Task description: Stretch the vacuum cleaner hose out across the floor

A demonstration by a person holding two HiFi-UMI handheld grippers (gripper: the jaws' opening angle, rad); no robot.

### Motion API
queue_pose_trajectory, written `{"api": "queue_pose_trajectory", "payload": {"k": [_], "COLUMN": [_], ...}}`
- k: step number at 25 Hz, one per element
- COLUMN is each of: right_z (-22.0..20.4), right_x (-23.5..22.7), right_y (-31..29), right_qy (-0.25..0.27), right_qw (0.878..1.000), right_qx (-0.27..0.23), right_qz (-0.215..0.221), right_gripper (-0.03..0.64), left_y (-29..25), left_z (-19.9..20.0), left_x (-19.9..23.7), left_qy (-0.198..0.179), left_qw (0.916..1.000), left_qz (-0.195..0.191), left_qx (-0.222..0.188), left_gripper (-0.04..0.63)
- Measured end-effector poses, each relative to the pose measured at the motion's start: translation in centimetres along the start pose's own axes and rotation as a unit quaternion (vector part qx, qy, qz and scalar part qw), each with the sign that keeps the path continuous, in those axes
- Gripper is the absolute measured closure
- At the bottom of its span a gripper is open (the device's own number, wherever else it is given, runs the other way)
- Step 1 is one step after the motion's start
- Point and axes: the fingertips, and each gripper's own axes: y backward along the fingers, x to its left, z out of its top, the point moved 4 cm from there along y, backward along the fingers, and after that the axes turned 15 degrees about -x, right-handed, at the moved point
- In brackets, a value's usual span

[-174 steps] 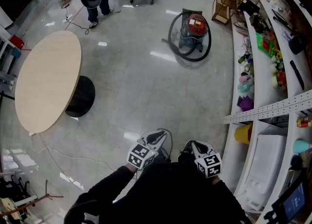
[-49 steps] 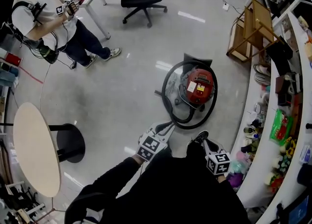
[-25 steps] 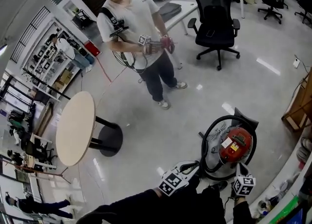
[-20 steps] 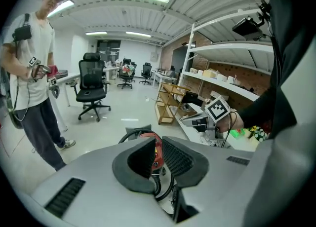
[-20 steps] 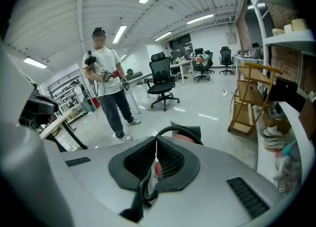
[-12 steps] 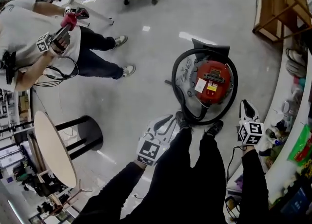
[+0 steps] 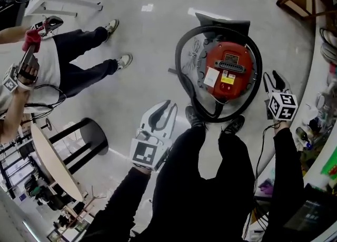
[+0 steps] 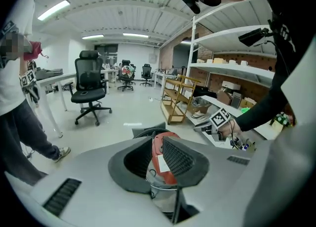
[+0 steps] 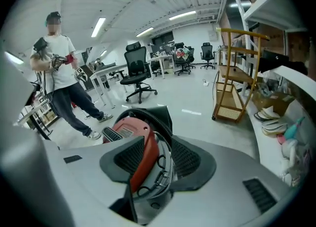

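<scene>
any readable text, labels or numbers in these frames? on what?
Nothing reads legibly.
White label on the vacuum cleaner: print too small to read.
Yellow label beside it: too small to read.
Marker cubes: black-and-white square patterns only, no letters.

No wording can be read anywhere in these views. The red vacuum cleaner point(image 7: 227, 70) carries a white sticker point(image 7: 211, 77) and a yellow-and-white label point(image 7: 228, 79) on its lid, both too small to make out. The sticker is equally blurred in the left gripper view.
</scene>
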Motion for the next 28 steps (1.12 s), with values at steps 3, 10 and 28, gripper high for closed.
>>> {"api": "queue_pose_trajectory", "payload": {"k": [3,10,28], "right_z": [-3.7,-12.5,-12.0], "right_x": [-2.0,-7.4,-5.8], "right_y": [-3.3,-10.6,-20.4], "right_qy": [0.022,-0.046,0.014], "right_qw": [0.999,0.997,0.977], "right_qx": [0.019,0.051,0.092], "right_qz": [0.014,0.022,0.194], "right_gripper": [0.439,0.419,0.387], "left_y": [-0.4,0.0,2.6], "left_z": [-3.0,-9.6,-12.2], "left_x": [0.4,3.2,6.6], "left_qy": [0.026,0.047,0.049], "left_qw": [0.9993,0.9957,0.9852], "left_qz": [0.027,0.079,0.164], "left_qx": [0.000,0.007,0.012], "left_gripper": [0.513,0.456,0.457]}}
